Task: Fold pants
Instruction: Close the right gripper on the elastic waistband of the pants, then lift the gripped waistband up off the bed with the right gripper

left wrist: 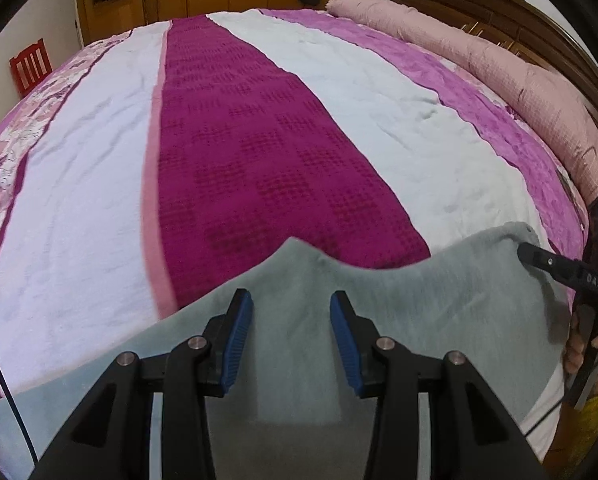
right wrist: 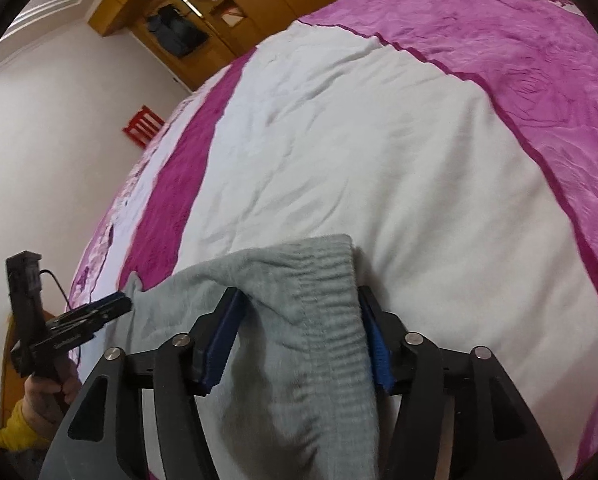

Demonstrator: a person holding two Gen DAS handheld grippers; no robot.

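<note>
Right wrist view: the grey pants [right wrist: 299,320] are seen draped between the parted jaws of the right gripper [right wrist: 299,340], unpinched. The left gripper [left wrist: 291,340] stands half-open above them on the bed [left wrist: 339,120]. Edges should be aligned before release.

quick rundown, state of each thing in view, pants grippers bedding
grey pants: lying on the bed's near edge, ribbed waistband between the right gripper's pads, not yet folded neatly
left gripper: open over the pants, nothing between its pads
right gripper: open, waistband hanging loosely between the pads
bedspread: spread flat, slightly wrinkled
pink quilt: rolled up along the headboard
</note>
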